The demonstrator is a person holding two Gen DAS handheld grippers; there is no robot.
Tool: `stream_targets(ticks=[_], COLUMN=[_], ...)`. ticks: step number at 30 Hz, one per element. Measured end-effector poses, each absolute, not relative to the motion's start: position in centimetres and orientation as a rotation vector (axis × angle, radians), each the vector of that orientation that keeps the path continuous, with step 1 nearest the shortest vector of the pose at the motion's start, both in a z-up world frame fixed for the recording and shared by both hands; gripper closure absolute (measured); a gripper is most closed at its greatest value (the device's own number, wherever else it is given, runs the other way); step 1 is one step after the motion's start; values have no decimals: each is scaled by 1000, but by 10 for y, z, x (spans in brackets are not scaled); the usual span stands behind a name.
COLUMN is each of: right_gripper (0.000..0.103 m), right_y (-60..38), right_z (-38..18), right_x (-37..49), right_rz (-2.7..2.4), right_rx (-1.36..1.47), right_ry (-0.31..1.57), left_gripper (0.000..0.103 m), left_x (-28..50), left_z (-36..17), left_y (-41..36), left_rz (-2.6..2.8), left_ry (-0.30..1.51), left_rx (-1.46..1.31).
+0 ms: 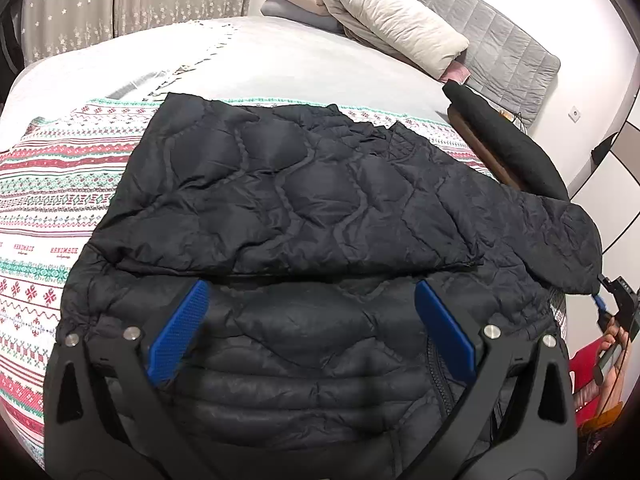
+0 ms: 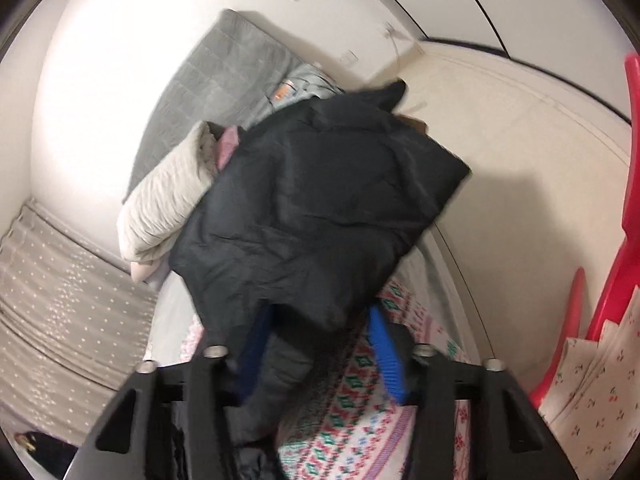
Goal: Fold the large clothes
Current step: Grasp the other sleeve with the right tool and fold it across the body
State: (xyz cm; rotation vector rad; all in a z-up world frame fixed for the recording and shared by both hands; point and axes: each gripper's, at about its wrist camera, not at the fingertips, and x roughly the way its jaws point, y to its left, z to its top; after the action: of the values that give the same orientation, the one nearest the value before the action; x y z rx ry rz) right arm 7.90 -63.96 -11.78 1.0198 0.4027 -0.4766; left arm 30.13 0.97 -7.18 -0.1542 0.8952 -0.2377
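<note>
Bed carries a patterned blanket across its near half; grey headboard at the far right edge. Black quilted jacket lies flat on the blanket, long axis running left-right across the bed, one panel folded over the body, its edge just ahead of the left gripper. One sleeve is lifted off the right edge. Cream pillow is stacked by the headboard, well apart from the jacket. Left gripper: fingers spread wide over the near hem, gripping nothing. Right gripper: sleeve fabric between its fingers, looks clamped; blurred.
</note>
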Motion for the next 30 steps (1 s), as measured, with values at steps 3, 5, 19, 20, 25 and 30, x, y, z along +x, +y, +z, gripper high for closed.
stream_targets(ticks=[3, 5, 19, 20, 25, 30], right_gripper=[86, 93, 96, 96, 96, 94], right_y=[-630, -621, -464, -446, -356, -307], right_z=[-101, -88, -8, -9, -38, -80], right_x=[79, 78, 134, 143, 187, 213], right_rz=[-501, -509, -146, -89, 118, 158], right_rx=[935, 889, 381, 345, 141, 16], right_ry=[378, 353, 326, 349, 530, 747], left_gripper=[1, 1, 1, 1, 1, 1], left_x=[301, 301, 295, 295, 295, 293], left_z=[-71, -70, -62, -61, -63, -63], left_y=[10, 11, 7, 7, 2, -5], left_rz=[-237, -240, -287, -289, -295, -302], left_ry=[892, 892, 850, 849, 857, 856], left_rx=[-155, -161, -164, -163, -151, -114])
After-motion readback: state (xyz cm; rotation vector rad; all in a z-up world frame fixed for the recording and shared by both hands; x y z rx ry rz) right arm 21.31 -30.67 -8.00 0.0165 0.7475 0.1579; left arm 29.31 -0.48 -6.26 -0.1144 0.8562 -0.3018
